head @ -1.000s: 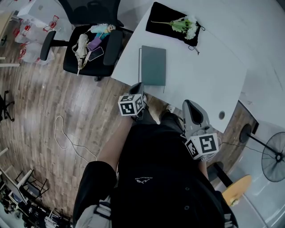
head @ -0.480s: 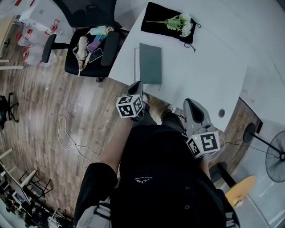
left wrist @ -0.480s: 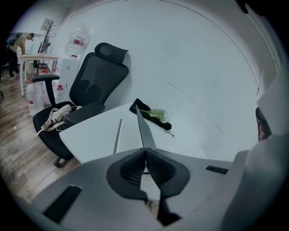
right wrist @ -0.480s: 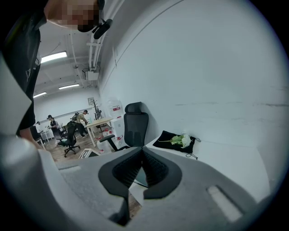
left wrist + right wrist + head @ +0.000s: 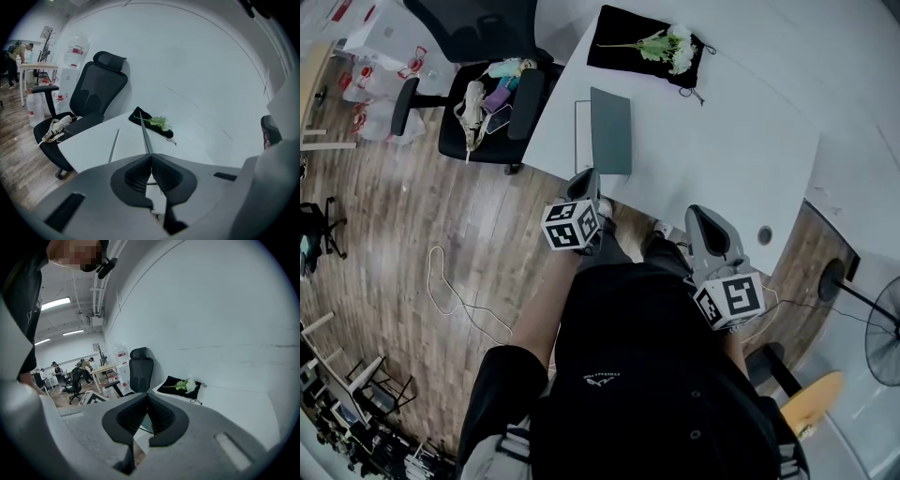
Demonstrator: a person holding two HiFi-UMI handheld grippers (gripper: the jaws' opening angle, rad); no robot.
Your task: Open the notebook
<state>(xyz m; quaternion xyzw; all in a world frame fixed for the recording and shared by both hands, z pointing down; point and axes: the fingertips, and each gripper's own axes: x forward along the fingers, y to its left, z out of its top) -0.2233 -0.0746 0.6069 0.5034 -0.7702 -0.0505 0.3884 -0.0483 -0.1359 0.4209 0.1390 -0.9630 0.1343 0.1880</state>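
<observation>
Left gripper (image 5: 589, 178) here: my fingers (image 5: 136, 177) are pinching the near edge of the notebook (image 5: 611, 131) cover. It's tilted up off the white page, on the left part of the table (image 5: 722, 141). The right gripper (image 5: 701, 217) is by the table's front edge, fingers pressed together on nothing.

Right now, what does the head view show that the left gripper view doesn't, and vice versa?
Head view only: a fan and the gripper holder's black top. Left gripper view only: the left gripper close up, jaws shut on the edge of the cover, and a person at a far desk. Both: the notebook, the table, the flowers on a black cloth, and the chair.
</observation>
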